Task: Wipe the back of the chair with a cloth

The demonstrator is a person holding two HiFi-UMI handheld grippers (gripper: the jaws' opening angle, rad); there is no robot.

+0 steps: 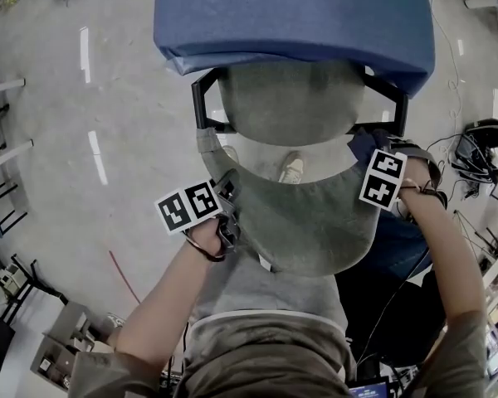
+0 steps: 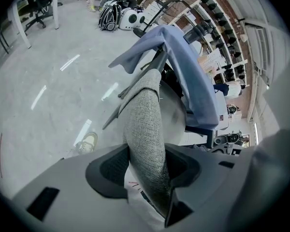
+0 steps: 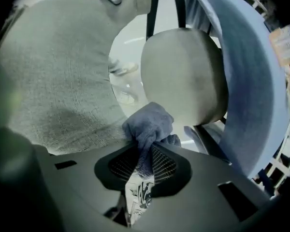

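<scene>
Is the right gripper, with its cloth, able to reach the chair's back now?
Probably yes: the right gripper holds the cloth close beside the chair back, with nothing between them; the left gripper clamps its other edge.

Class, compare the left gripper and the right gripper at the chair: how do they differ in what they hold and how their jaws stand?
The left gripper clamps the edge of the grey chair back; the right gripper pinches a bunched blue-grey cloth. The left gripper's jaws stand wide apart around that thick edge; the right gripper's jaws are nearly together on the thin fabric. Both grip something and both point steeply down.
</scene>
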